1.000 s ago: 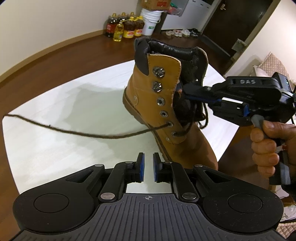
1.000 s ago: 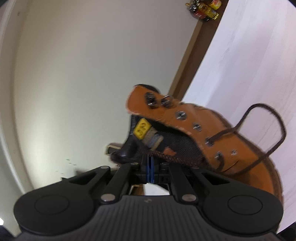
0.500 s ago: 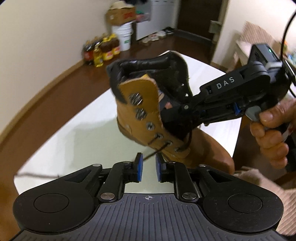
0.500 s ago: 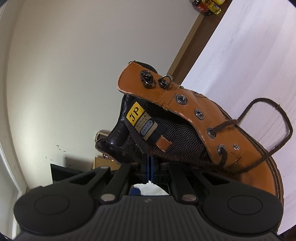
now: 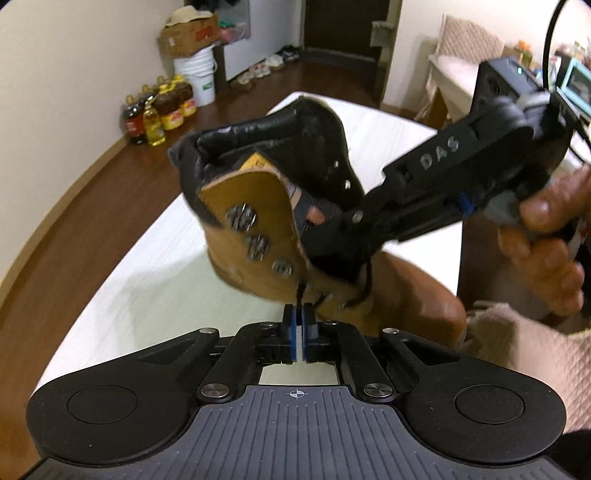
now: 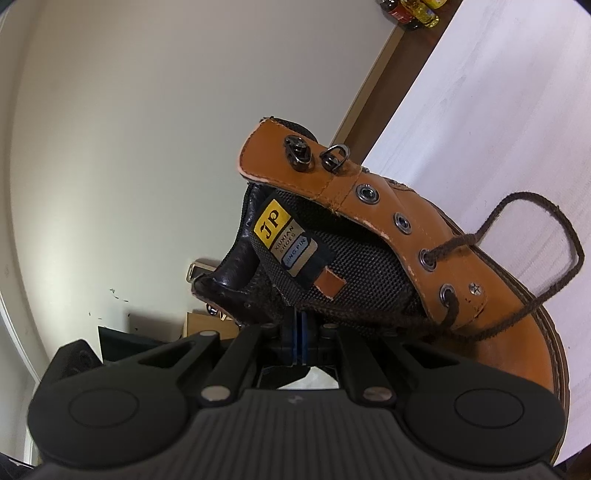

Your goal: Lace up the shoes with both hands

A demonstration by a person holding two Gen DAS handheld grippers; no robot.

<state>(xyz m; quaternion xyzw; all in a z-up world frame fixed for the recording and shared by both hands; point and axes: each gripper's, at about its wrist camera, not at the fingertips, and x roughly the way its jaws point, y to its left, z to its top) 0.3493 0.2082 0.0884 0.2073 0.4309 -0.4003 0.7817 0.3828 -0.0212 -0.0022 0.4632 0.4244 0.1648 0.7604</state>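
On white table (image 5: 155, 295): tan boot (image 5: 258, 236) tilted, heel raised, toe down. Dark lace (image 6: 532, 258) runs through lower eyelets, loops over toe. Left gripper (image 5: 298, 314) jaws just closed, clenched on lace end below eyelet row. Right gripper (image 6: 298, 325) jaws just eased apart slightly; tips at boot tongue (image 6: 354, 269), grip on tongue cannot be told. Oil bottles (image 5: 159, 110) on floor beyond.

Oil bottles (image 5: 159, 110), white bucket (image 5: 195, 79), cardboard box (image 5: 190, 33)

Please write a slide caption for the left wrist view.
Left gripper pinches the lace at the boot.
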